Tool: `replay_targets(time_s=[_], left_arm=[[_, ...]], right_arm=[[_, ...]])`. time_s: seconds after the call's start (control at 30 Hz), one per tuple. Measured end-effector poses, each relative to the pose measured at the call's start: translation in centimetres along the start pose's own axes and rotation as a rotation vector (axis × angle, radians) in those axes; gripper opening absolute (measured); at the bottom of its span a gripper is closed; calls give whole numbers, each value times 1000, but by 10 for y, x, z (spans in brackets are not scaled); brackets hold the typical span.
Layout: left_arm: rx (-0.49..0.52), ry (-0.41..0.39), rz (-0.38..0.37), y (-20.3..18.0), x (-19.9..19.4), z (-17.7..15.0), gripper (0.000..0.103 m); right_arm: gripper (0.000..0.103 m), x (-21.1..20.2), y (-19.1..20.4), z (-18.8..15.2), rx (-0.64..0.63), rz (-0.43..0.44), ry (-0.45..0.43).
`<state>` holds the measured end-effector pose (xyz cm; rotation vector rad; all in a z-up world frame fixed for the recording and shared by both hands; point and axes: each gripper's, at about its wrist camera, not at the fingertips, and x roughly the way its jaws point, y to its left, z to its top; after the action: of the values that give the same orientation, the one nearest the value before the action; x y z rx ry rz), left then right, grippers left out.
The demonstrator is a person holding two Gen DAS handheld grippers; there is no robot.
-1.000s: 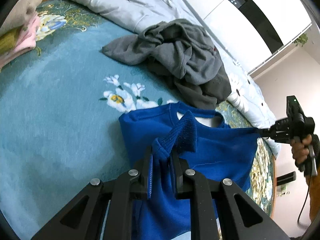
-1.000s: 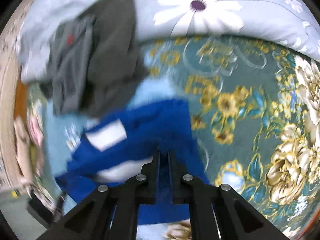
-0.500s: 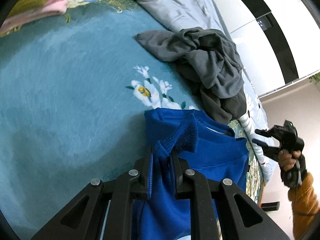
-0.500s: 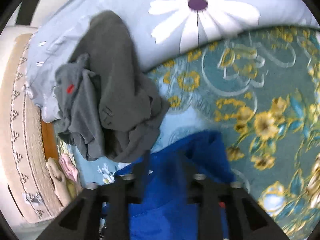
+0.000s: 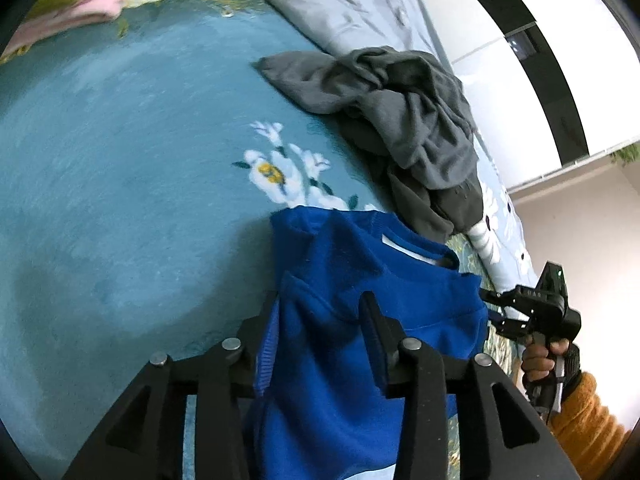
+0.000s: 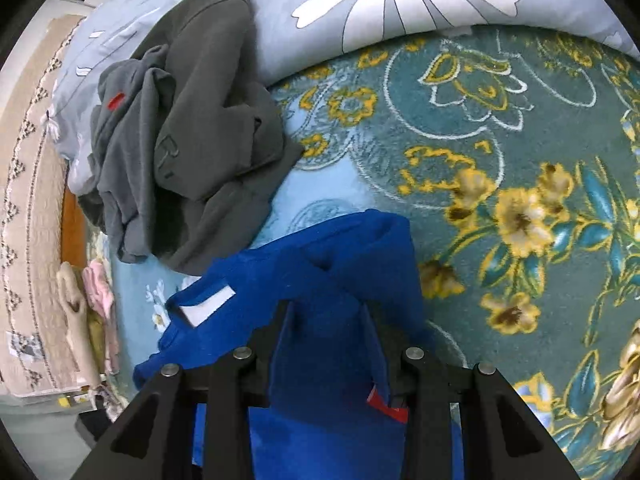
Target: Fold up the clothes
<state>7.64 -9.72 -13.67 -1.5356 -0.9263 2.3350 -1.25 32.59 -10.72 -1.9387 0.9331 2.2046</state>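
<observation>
A blue sweater [image 5: 400, 280] lies on the teal flowered blanket [image 5: 120, 160], neck opening and white label toward the grey pile. My left gripper [image 5: 320, 312] stands over its near edge; its jaws are opening and loose blue cloth lies between them. In the right wrist view my right gripper [image 6: 327, 316] points down at the sweater [image 6: 320, 264]; its jaws are closing around a raised fold, and the pads show no firm press on it. From the left wrist view the right gripper [image 5: 494, 312] sits at the sweater's far edge, jaws apart.
A crumpled grey garment [image 5: 400, 120] [image 6: 180, 140] lies just beyond the sweater, against a pale flowered duvet [image 6: 400, 0]. Folded pink and beige clothes [image 5: 80, 4] [image 6: 96, 292] sit at the bed's far side. A hand [image 5: 540, 360] in an orange sleeve holds the right gripper.
The left jaws were shut on the sweater's ribbed edge and now stand apart, and the edge has dropped flat. The right gripper let go of the stretched sweater, opened and sank onto it.
</observation>
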Motion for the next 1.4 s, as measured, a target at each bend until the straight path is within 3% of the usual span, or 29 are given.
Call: replay_targets(time_s=[0.1,0.13,0.17,0.23,0.33,0.6,0.7,0.8,1.0,1.2,1.4], left_arm=[[-1,1,-7,-2,0,-2,37],[-2,-1,-3,-2,0,-2,23],[-3,-12,-11,-2,-2,-2,15],[-10,-47,-64,-4,-10,-1,12],[-31,-105,-135,-8,-23,4,12],[-64,-7,-1,-3,9,23,11],[-81,-38,-24,-2,3,30,11],[-84,-64,-34,-3,-2,39,11],[-89,47,111,5,22,41,12],[-139,10,53,13,5,41,21],[-129,-86,-1,6,-34,43,23]], right_arm=[[17,0,-1,-1,-8,-28,-9],[16,-2,0,-2,-14,-27,-9],[15,-5,1,-4,-25,-19,-11],[14,-20,0,-5,-33,38,-46],[13,-52,-14,2,23,157,-153],[13,-21,-31,12,97,12,-89],[13,-30,-25,14,99,76,-128],[13,-34,-20,21,95,80,-145],[13,-10,-20,23,135,-14,-83],[19,-13,-17,27,106,-24,-73],[28,-49,-8,29,37,-89,-164]])
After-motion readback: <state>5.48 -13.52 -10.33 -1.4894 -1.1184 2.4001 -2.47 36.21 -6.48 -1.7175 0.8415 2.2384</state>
